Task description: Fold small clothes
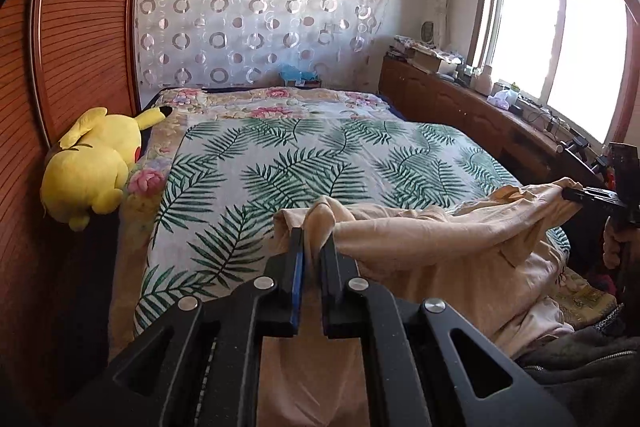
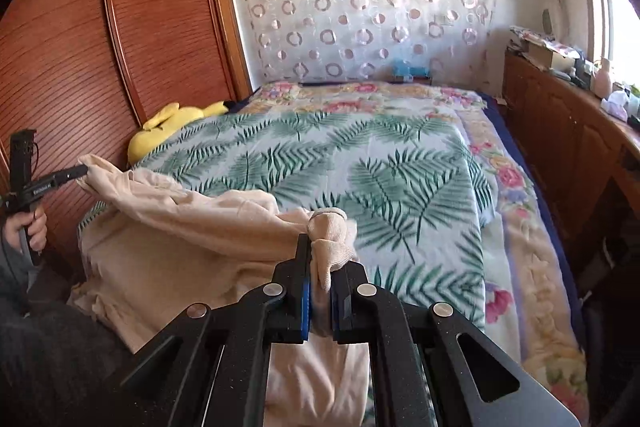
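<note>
Over the near end of a bed, in the left wrist view, the left gripper is seen at 6 o'clock, its jaws nearly together and clamped on a bunched corner of a beige garment. The cloth is stretched toward 3 o'clock, where the right gripper is pinched on its other corner. The garment sags onto the leaf-print bedspread. A yellow Pikachu plush is seen at 9 o'clock.

From the right wrist view, the right gripper is closed tight on a wad of the cloth at 6 o'clock; the left gripper is seen at 9 o'clock, gripping the far corner.

Slippage is judged likely if the thick bunched corners are pulled apart hard, and an uneven fold if the slack middle is laid down wrinkled.
</note>
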Tool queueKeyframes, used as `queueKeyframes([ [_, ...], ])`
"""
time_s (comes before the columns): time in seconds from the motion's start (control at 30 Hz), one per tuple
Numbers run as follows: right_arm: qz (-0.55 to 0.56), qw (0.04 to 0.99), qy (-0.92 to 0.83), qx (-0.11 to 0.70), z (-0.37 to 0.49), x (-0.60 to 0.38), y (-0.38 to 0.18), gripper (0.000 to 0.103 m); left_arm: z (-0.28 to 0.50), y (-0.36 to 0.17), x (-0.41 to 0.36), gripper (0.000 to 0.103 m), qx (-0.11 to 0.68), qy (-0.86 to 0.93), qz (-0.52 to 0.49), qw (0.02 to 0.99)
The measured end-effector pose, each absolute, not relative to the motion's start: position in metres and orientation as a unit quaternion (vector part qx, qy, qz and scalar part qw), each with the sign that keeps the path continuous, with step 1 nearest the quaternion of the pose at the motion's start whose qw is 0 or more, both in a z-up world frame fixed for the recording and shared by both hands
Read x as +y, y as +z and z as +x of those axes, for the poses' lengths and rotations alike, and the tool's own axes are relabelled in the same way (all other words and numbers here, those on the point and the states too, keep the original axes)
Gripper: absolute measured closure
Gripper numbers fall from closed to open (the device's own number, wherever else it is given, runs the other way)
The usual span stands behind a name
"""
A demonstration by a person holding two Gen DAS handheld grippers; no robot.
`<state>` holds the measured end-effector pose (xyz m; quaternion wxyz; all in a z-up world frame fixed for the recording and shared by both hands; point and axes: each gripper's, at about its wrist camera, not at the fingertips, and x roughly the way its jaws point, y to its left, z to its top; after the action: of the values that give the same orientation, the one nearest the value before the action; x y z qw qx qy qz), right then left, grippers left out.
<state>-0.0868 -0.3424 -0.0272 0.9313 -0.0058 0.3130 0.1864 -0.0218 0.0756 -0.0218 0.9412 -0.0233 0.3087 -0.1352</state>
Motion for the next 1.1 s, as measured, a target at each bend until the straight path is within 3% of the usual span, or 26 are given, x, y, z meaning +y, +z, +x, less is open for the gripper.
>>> queueKeyframes([
  [0.07,-0.013,0.922,0.187,0.338,-0.086,-0.338,-0.041,0.096,-0.019,-0.032,0.076,0.092,0.322,-0.126,-0.018,0.938],
  [0.17,-0.03,0.913,0.182,0.363,-0.076,-0.33,-0.053,0.095,-0.015,-0.042,0.08,0.077,0.332,-0.119,-0.021,0.935],
  [0.23,-0.03,0.914,0.172,0.366,-0.069,-0.33,-0.051,0.083,-0.016,-0.042,0.084,0.061,0.329,-0.12,-0.029,0.936],
  [0.27,-0.028,0.915,0.172,0.363,-0.066,-0.331,-0.047,0.08,-0.015,-0.041,0.086,0.06,0.327,-0.12,-0.032,0.937],
  [0.33,-0.028,0.92,0.169,0.352,-0.065,-0.333,-0.037,0.059,-0.01,-0.037,0.088,0.05,0.325,-0.118,-0.027,0.938],
  [0.43,-0.038,0.928,0.163,0.332,-0.063,-0.334,-0.021,0.055,0.0,-0.033,0.087,0.03,0.322,-0.118,-0.017,0.939],
  [0.5,-0.043,0.932,0.161,0.323,-0.061,-0.335,-0.015,0.055,0.008,-0.031,0.086,0.022,0.32,-0.12,-0.015,0.94],
  [1.1,-0.053,0.905,0.177,0.383,0.016,-0.314,-0.054,0.054,0.103,-0.056,0.074,0.022,0.386,-0.118,0.017,0.915],
])
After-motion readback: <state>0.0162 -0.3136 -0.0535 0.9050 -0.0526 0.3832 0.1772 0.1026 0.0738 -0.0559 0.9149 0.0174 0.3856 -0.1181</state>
